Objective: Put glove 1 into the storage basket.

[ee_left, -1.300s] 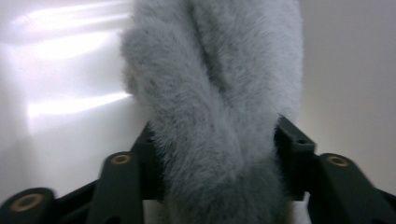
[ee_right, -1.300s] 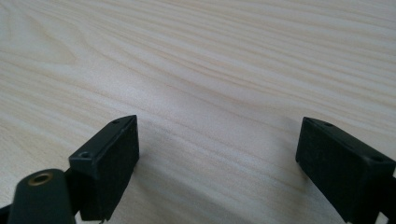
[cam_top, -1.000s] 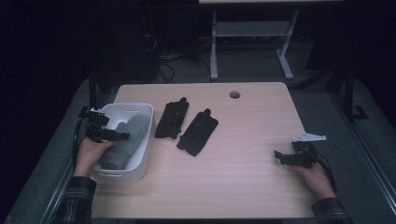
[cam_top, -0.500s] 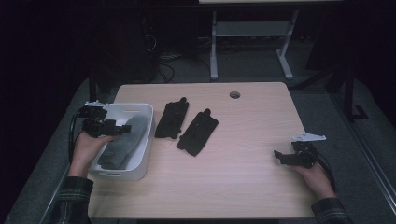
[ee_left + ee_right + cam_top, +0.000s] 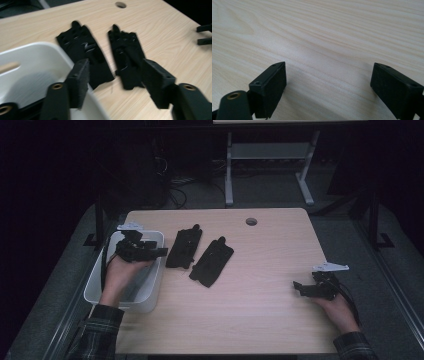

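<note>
Two black gloves (image 5: 184, 248) (image 5: 212, 262) lie side by side at center frame on the tabletop (image 5: 250, 310), just right of the white bin (image 5: 150, 292). Left claw (image 5: 159, 252) hovers over the bin's rim, spread, empty. Right claw (image 5: 299, 288) at lower right, spread, empty; its own view shows bare wood grain.

A light wood-grain rectangular table (image 5: 260, 320) is sitting in a dim room, with a small round grommet hole (image 5: 251, 221) lying near its far edge. Dark grey carpeted flooring (image 5: 350, 240) is surrounding it. Behind, a pale grey metal stand (image 5: 265, 165) is rising into shadow, and tangled black cables (image 5: 175, 180) are lying on the floor near it.
</note>
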The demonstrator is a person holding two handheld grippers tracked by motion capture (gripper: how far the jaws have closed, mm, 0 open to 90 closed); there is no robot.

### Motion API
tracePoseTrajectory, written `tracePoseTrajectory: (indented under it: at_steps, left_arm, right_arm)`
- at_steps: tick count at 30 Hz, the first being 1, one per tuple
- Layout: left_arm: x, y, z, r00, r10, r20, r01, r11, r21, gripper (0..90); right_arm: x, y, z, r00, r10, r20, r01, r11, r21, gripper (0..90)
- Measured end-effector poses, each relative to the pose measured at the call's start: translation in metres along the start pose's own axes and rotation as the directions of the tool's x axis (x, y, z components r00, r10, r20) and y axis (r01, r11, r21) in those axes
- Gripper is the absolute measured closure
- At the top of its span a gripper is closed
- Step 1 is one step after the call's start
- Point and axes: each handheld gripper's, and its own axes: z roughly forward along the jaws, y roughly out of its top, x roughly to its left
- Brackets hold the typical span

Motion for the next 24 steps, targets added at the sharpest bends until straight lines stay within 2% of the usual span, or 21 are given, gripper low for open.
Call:
tracePoseTrajectory:
  at_steps: [1,3,4,6,8,9,10,11,14,17,19,22,24]
  left_arm:
    - [-0.003,0.002,0.002,0.9998,0.018,0.008,-0.019,0.9998,0.008,42.9]
    - [-0.013,0.007,0.009,0.9995,0.023,0.020,-0.023,0.9997,0.002,49.8]
    - [-0.022,0.012,0.016,0.9986,0.038,0.038,-0.038,0.9993,0.005,56.4]
    - [-0.031,0.016,0.022,0.9978,0.049,0.045,-0.049,0.9987,0.010,63.8]
    - [-0.036,0.018,0.026,0.9970,0.056,0.054,-0.057,0.9983,0.010,70.6]
    - [-0.044,0.022,0.035,0.9955,0.058,0.075,-0.059,0.9981,0.014,74.7]
    - [-0.044,0.022,0.035,0.9955,0.058,0.075,-0.059,0.9981,0.014,77.5]
    - [-0.051,0.024,0.043,0.9932,0.059,0.100,-0.062,0.9977,0.028,80.0]
    - [-0.059,0.026,0.056,0.9898,0.072,0.123,-0.080,0.9949,0.061,88.3]
    - [-0.064,0.027,0.064,0.9883,0.082,0.128,-0.092,0.9927,0.078,89.3]
    - [-0.070,0.027,0.075,0.9862,0.093,0.137,-0.107,0.9894,0.098,89.3]
    - [-0.075,0.026,0.088,0.9853,0.104,0.136,-0.120,0.9858,0.117,89.3]
    - [-0.077,0.025,0.093,0.9861,0.103,0.131,-0.118,0.9860,0.117,89.3]
  right_arm:
    - [0.000,0.000,0.000,1.0000,0.000,0.000,0.000,1.000,0.000,13.1]
    - [0.000,0.000,0.000,1.0000,-0.001,0.001,0.001,1.000,0.000,13.1]
    - [0.000,0.000,0.000,1.0000,-0.005,0.000,0.005,1.000,-0.003,13.1]
    - [0.000,0.000,0.000,1.0000,-0.005,0.000,0.005,1.000,-0.003,13.1]
    - [0.000,0.000,0.000,1.0000,-0.006,0.000,0.006,1.000,-0.003,13.1]
    - [0.000,0.000,0.000,1.0000,-0.005,0.000,0.005,1.000,-0.003,13.1]
    - [0.000,0.000,0.000,1.0000,-0.005,0.000,0.005,1.000,-0.003,13.1]
    - [0.000,0.000,0.000,1.0000,-0.010,-0.001,0.010,1.000,-0.003,13.1]
    - [0.000,0.000,0.000,1.0000,-0.008,-0.002,0.008,1.000,-0.002,13.1]
    - [0.000,0.000,0.000,1.0000,-0.008,-0.003,0.008,1.000,-0.002,13.1]
    - [0.000,0.000,0.000,1.0000,-0.009,-0.003,0.009,1.000,-0.003,13.1]
    - [0.000,0.000,0.000,0.9999,-0.012,-0.004,0.012,1.000,-0.003,13.1]
    - [0.000,0.000,0.000,0.9999,-0.014,-0.005,0.014,1.000,-0.003,13.1]
